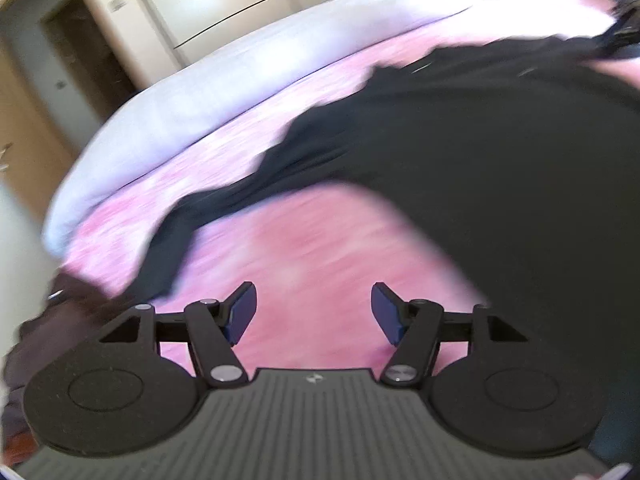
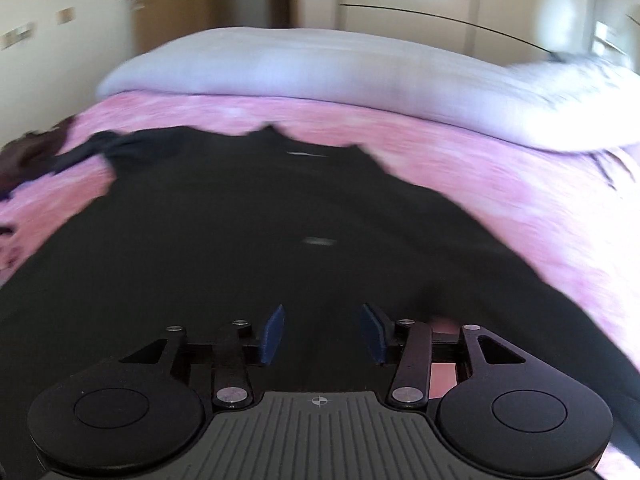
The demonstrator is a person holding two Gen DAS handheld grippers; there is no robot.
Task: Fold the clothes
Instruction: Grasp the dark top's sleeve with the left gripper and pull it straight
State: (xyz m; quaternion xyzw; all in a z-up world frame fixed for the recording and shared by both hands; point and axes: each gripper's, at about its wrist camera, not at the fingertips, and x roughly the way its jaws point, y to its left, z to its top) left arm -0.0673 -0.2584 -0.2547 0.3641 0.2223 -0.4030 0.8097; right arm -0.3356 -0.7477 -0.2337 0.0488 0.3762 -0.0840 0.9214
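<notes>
Your right gripper [image 2: 322, 334] hangs apart over the black garment [image 2: 240, 232] on the bed [image 2: 520, 184], while your left gripper [image 1: 314, 314], also apart and empty, sits just beside its edge

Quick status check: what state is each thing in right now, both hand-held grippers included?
Left hand-held gripper: open, nothing between its pads, over bare pink bedspread.
Right hand-held gripper: open, holding nothing, above the black garment.
Black garment: spread out on the bedspread, not folded, one sleeve trailing out.
Dark clothes: crumpled heap at the bed's edge.
White pillow: lying along the bed's far side.
</notes>
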